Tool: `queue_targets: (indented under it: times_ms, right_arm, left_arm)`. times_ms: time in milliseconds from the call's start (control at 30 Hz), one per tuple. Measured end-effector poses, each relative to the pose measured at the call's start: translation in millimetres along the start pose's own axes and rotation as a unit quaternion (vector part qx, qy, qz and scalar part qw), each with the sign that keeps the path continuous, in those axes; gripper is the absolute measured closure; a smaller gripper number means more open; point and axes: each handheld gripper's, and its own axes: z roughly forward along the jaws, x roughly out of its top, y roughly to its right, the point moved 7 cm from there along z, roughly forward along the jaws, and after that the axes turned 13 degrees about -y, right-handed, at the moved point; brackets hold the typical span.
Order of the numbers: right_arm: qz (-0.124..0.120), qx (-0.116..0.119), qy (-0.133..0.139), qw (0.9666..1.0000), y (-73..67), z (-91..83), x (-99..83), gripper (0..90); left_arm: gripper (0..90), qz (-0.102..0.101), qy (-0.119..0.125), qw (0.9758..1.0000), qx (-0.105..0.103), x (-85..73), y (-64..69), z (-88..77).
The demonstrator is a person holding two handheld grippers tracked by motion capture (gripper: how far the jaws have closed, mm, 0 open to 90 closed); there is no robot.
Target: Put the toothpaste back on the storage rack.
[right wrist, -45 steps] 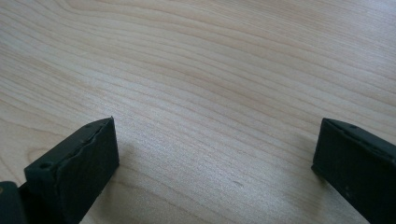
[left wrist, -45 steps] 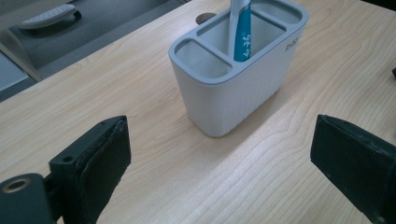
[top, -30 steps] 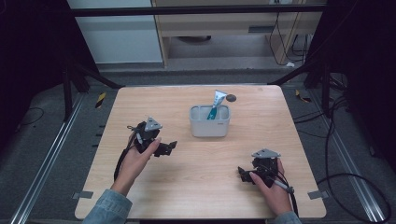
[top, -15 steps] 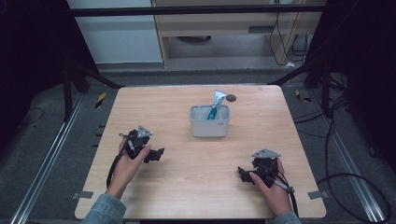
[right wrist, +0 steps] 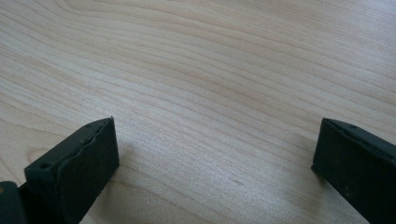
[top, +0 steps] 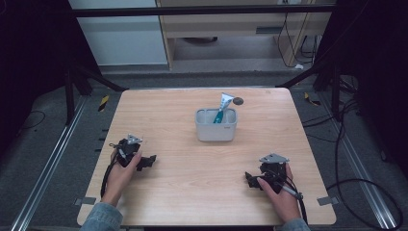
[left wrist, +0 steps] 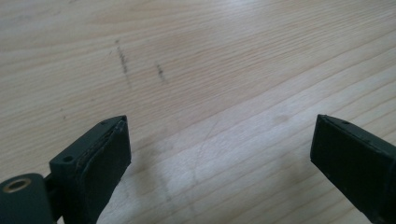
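Resting low on table, left gripper and right gripper, both spread wide, empty.

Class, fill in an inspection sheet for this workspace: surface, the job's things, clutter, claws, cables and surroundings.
Surface: wooden table, faint dark scuffs in the left gripper view.
Job's things: grey bin at mid-table; a tube stands tilted in it.
Clutter: small dark round thing behind the bin.
Claws: left claw and right claw low over the table, jaws apart, holding nothing.
Cables: one trails from each claw; more on the floor at right.
Surroundings: dark frame, floor rails, cabinet behind.
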Motion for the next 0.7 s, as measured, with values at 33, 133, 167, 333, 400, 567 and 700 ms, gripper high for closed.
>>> queue_targets:
  times_ms: [33,133,167,333,400,567,700]
  right_arm:
    - [0.001,0.001,0.000,1.0000,-0.3,-0.1,-0.1,0.4]
    - [0.000,0.000,0.000,1.0000,0.0,0.0,0.0,0.4]
    - [0.000,0.000,0.000,1.0000,0.0,0.0,0.0,0.4]
    - [0.000,0.000,-0.001,1.0000,0.1,-0.1,-0.1,0.4]
    - [0.000,0.000,0.000,1.0000,0.0,0.0,0.0,0.4]
    - [0.001,-0.001,0.000,1.0000,-0.1,-0.1,-0.1,0.4]
    - [0.001,-0.001,0.000,1.0000,-0.1,-0.1,-0.1,0.4]
  left_arm:
    - [4.7,-0.005,0.000,1.0000,0.001,-1.2,-1.9,0.9]
    - [4.9,-0.013,0.003,0.9999,-0.003,-3.3,-4.6,3.7]
    - [4.9,-0.016,0.004,0.9999,-0.004,-4.0,-5.1,5.1]
    - [4.4,-0.017,0.012,0.9998,-0.002,-4.1,-7.0,7.0]
    - [4.3,-0.011,0.019,0.9997,0.004,-4.2,-8.4,8.4]
    - [1.4,-0.010,0.035,0.9993,0.006,-4.7,-9.7,10.7]
    - [0.0,-0.011,0.032,0.9994,0.004,-5.0,-9.7,11.1]
